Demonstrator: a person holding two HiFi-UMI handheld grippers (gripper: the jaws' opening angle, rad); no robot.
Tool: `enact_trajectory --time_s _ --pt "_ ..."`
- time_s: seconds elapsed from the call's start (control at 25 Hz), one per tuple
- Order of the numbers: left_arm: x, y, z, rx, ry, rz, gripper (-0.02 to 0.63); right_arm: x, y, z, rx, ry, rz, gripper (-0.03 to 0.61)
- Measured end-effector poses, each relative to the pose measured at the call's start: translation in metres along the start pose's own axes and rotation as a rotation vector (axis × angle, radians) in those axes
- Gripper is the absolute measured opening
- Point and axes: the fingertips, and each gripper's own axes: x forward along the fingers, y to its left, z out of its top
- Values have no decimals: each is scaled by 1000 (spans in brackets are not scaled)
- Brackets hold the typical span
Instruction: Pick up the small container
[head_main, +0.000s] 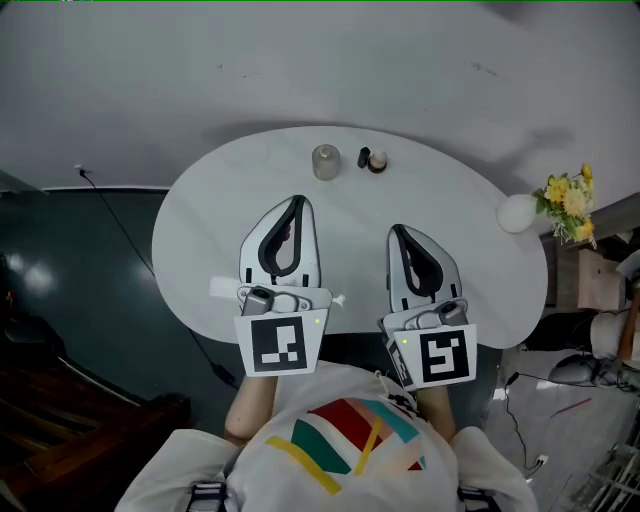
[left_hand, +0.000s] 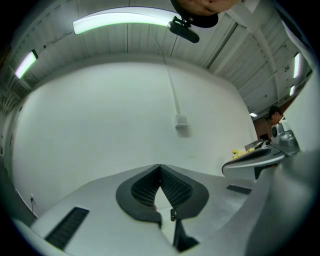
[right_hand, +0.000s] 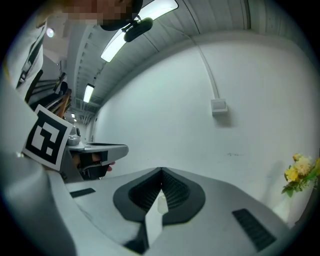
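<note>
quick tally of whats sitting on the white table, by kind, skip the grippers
small clear container: 1
small dark items: 2, the second right beside the first
white vase with yellow flowers: 1
total: 4

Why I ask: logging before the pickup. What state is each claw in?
Left claw: closed, empty.
Right claw: closed, empty.
</note>
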Motion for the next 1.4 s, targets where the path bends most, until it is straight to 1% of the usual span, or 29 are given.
enact_trajectory --time_s 0.08,0.2,0.36,0.52,0.68,0.8,0.88,1.16,1.32,1.4 --pt "10 6 4 -2 14 -8 18 9 -2 5 18 6 -4 11" --pt "22 8 8 -6 12 -20 18 19 -7 7 29 12 -11 11" --pt "23 6 6 -9 14 -27 18 24 -5 6 26 20 -2 9" --pt "26 9 3 -21 22 -12 18 28 -4 12 11 11 17 10" --pt "34 8 6 -17 17 7 18 34 -14 18 2 -10 21 10" --pt "36 6 9 -43 9 26 18 38 -21 20 -9 -27 23 11" --pt "37 6 11 -52 2 38 18 40 -22 19 -12 -36 40 10" --pt "41 3 16 -10 -4 88 18 41 -23 19 11 -56 100 10" --pt "44 1 16 -18 0 93 18 40 -28 18 23 -59 105 10" --pt "45 2 13 -23 15 98 18 41 -29 16 25 -53 109 10"
